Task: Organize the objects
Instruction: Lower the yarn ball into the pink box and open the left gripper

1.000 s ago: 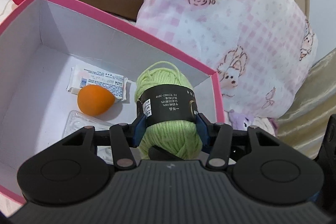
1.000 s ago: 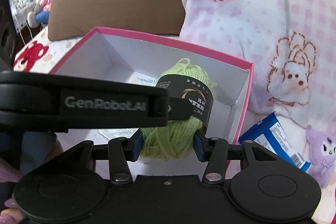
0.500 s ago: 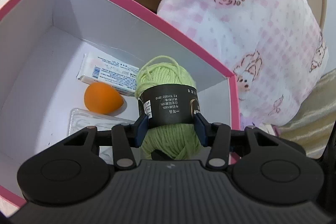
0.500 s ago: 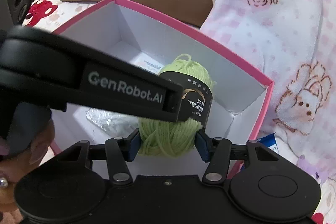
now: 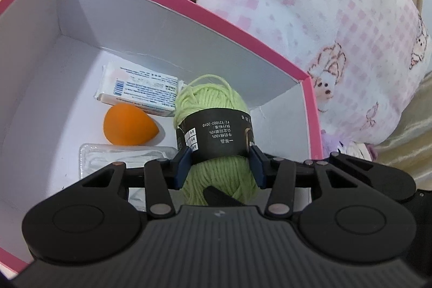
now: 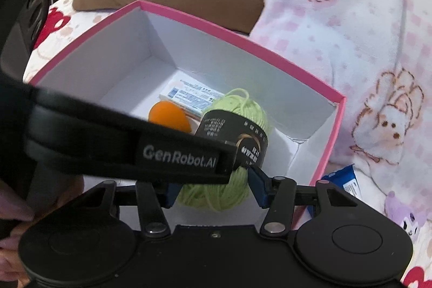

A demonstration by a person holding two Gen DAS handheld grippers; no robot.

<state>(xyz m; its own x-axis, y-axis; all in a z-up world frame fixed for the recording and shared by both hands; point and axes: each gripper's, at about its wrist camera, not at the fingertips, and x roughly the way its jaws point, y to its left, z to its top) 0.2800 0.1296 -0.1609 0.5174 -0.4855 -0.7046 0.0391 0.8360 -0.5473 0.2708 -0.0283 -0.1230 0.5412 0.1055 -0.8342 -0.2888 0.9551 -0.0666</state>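
A light green yarn ball with a black paper band hangs over the right end of the pink box. My left gripper is shut on it, blue pads pressing on the band. In the right wrist view the yarn ball also sits between the pads of my right gripper. Those jaws are closing and stand at the yarn's sides without squeezing it. The left gripper's finger crosses that view and hides the right gripper's left pad.
Inside the box lie an orange teardrop sponge, a white printed packet and a clear plastic pack. A pink-and-white pillow rises behind the box. A blue packet and a purple plush lie right of it. A person's hand shows at left.
Both views have tipped down toward the box, which now looks larger. The right gripper's pads have spread slightly off the yarn. The left gripper keeps its hold.
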